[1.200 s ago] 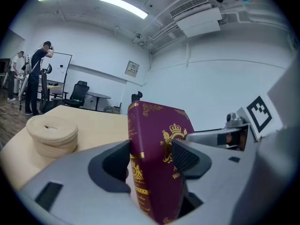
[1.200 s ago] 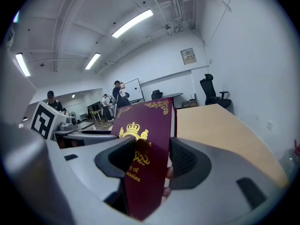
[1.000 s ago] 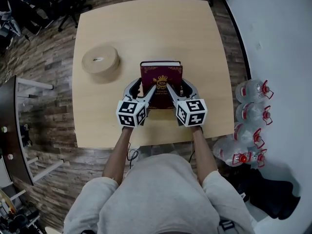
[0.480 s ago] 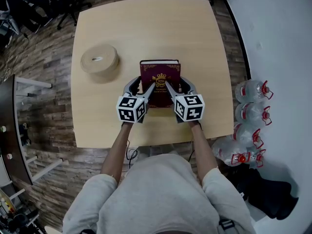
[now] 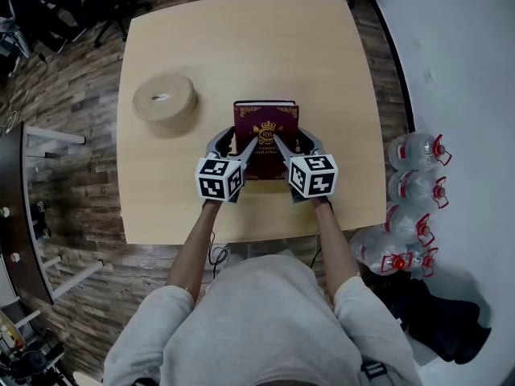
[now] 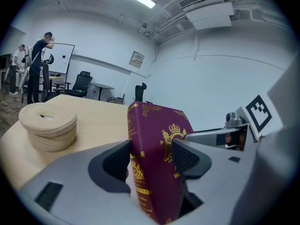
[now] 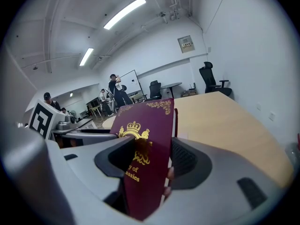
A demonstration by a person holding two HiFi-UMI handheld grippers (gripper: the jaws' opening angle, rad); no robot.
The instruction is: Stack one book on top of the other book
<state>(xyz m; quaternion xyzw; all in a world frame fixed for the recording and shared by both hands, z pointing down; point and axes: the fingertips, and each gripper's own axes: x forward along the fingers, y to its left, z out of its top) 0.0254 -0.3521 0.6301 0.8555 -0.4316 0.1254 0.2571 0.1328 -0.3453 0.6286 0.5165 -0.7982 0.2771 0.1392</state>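
Only one book shows: a maroon one with gold print (image 5: 267,127), held flat over the middle of the light wooden table (image 5: 241,47); whether it touches the table cannot be told. My left gripper (image 5: 236,143) is shut on its spine side, pads on both covers. My right gripper (image 5: 296,143) is shut on its page side. In the left gripper view the book (image 6: 154,125) stands between the jaws of that gripper (image 6: 152,161). The right gripper view shows the book's front cover (image 7: 145,121) clamped in that gripper (image 7: 150,161). Anything under the book is hidden.
A beige coiled-rope roll (image 5: 165,103) lies on the table left of the book, also in the left gripper view (image 6: 48,125). Large water bottles (image 5: 414,151) stand on the floor past the table's right edge. People and office chairs are far off.
Both grippers, still clamped on the book, have sunk a little toward the table and edged slightly away from the person. The rope roll has not moved.
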